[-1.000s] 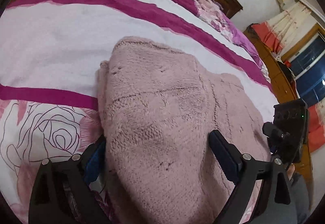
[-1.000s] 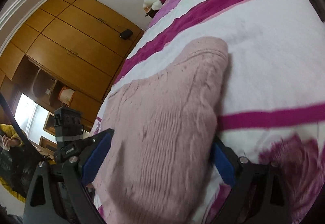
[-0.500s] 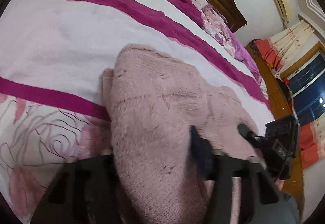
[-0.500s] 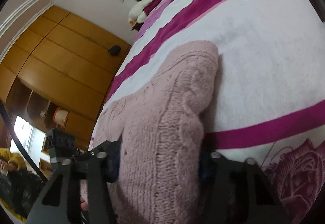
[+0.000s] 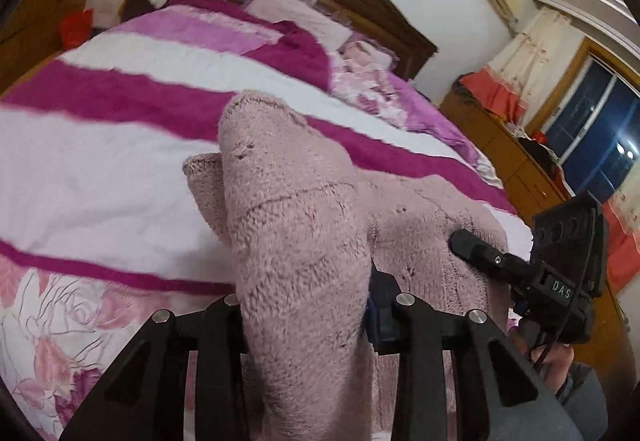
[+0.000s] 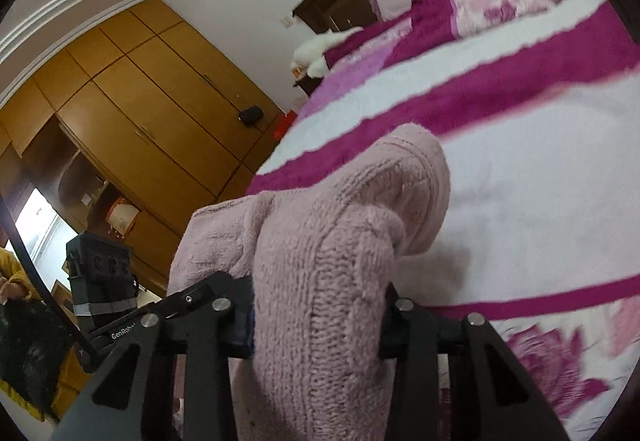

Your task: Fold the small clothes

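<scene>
Pink knit sweater [image 5: 304,241]: a second ago flat on the striped bed [image 5: 100,169], now raised at its near edge. Left gripper [image 5: 308,317] and right gripper [image 6: 320,321], open before, each pinch a bunched edge between fingers. Fold judged beginning.

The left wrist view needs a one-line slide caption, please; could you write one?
Left gripper clamps a lifted fold of pink knit sweater above the striped bedspread.
</scene>
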Action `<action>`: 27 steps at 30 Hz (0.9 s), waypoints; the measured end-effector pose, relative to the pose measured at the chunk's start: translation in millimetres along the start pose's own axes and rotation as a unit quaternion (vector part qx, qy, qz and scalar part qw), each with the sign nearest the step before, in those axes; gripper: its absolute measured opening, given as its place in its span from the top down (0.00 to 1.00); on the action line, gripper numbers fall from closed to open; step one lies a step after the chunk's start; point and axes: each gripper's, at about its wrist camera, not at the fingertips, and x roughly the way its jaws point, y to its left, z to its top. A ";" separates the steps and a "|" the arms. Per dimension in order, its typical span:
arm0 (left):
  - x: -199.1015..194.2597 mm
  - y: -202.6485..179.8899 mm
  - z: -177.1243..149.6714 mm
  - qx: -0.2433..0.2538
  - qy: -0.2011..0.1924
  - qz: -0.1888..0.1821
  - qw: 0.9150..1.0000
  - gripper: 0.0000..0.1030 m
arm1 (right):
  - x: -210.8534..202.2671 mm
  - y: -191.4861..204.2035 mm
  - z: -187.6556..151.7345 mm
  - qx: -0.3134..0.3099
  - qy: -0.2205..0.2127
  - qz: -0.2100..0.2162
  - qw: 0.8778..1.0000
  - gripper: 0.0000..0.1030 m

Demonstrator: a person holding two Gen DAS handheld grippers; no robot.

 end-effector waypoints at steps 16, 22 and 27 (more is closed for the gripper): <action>113.0 -66.2 16.4 0.019 0.032 -0.054 0.998 0.89 | -83.1 -106.1 63.0 -0.010 -0.032 -0.018 0.999 0.59; 179.2 -36.9 14.1 -0.005 0.049 -0.035 0.998 0.89 | -35.6 -167.1 70.6 -0.002 -0.016 -0.045 0.999 0.58; 187.1 -27.5 3.2 -0.004 0.053 -0.037 0.998 0.79 | -25.6 -196.4 63.7 0.032 -0.035 -0.013 0.999 0.47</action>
